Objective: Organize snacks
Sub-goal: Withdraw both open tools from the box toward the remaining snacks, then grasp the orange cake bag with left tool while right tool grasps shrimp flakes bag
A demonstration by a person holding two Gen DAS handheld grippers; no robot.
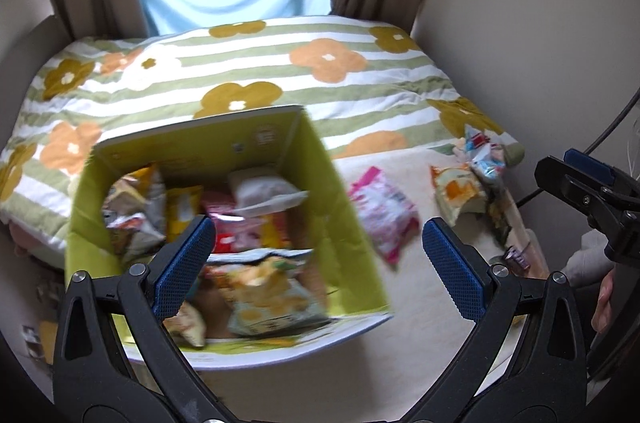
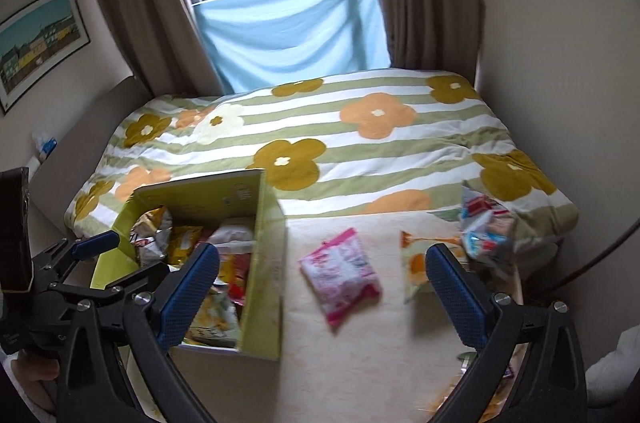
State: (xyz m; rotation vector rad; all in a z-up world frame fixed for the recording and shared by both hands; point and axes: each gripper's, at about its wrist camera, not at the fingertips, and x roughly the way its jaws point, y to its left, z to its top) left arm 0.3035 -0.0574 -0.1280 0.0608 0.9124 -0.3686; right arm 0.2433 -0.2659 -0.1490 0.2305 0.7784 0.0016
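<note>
A lime-green cardboard box (image 1: 344,223) stands on the cream surface, holding several snack bags; it also shows in the right wrist view (image 2: 266,255). A pink and white snack bag (image 1: 384,213) lies just right of the box, also seen in the right wrist view (image 2: 342,277). An orange and green bag (image 1: 460,191) and a pile of bags (image 1: 484,153) lie further right. My left gripper (image 1: 318,259) is open and empty above the box's near side. My right gripper (image 2: 322,287) is open and empty above the pink bag.
A bed with a green-striped, flowered quilt (image 1: 260,71) lies behind the cream surface (image 1: 420,311). Brown curtains and a window with blue cloth (image 2: 288,31) stand at the back. A wall (image 1: 540,23) closes the right side. A dark cable (image 1: 616,119) runs at the far right.
</note>
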